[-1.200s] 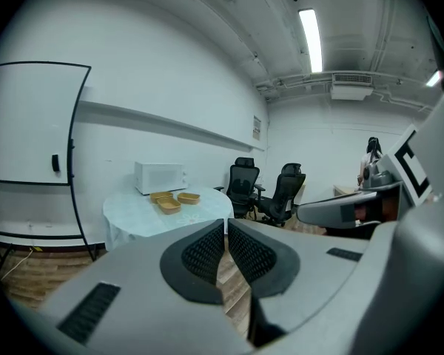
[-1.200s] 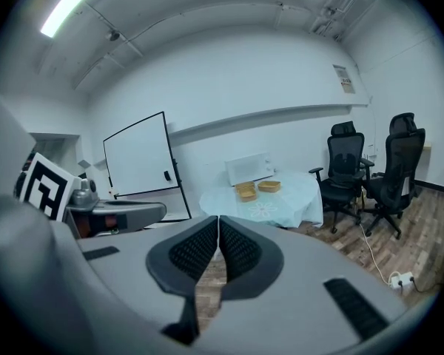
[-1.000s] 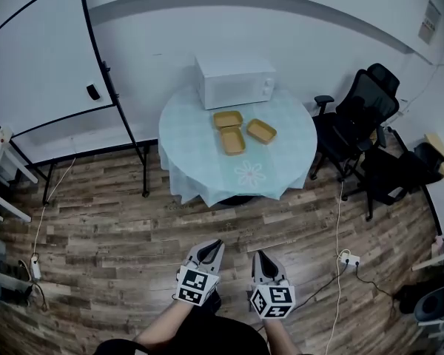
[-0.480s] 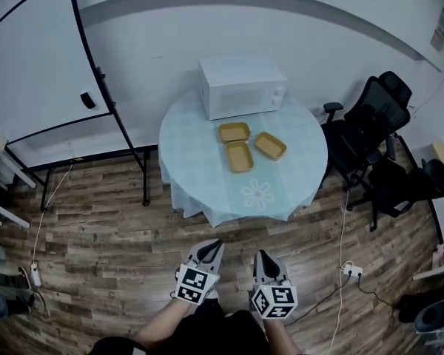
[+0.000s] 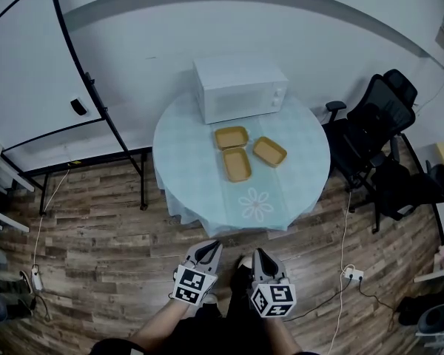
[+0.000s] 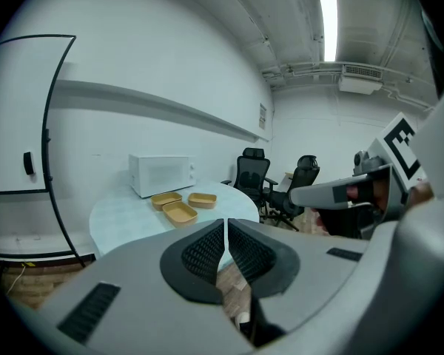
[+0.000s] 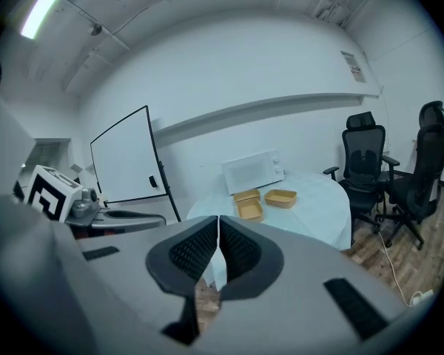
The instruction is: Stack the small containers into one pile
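Three shallow tan rectangular containers (image 5: 237, 164) sit clustered on the round pale-clothed surface (image 5: 185, 168) well ahead of the left tongs (image 5: 209, 248) and right tongs (image 5: 260, 256), both pressed together and empty, so reaching in unopened would likely shove them about.

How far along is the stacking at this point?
Done: nothing yet. The back container, front container and right container lie singly on the round table in front of the microwave, none nested. In hand: nothing; the left tongs and right tongs are both shut and empty, held over the floor short of the table. Left: the approach and the whole pile.
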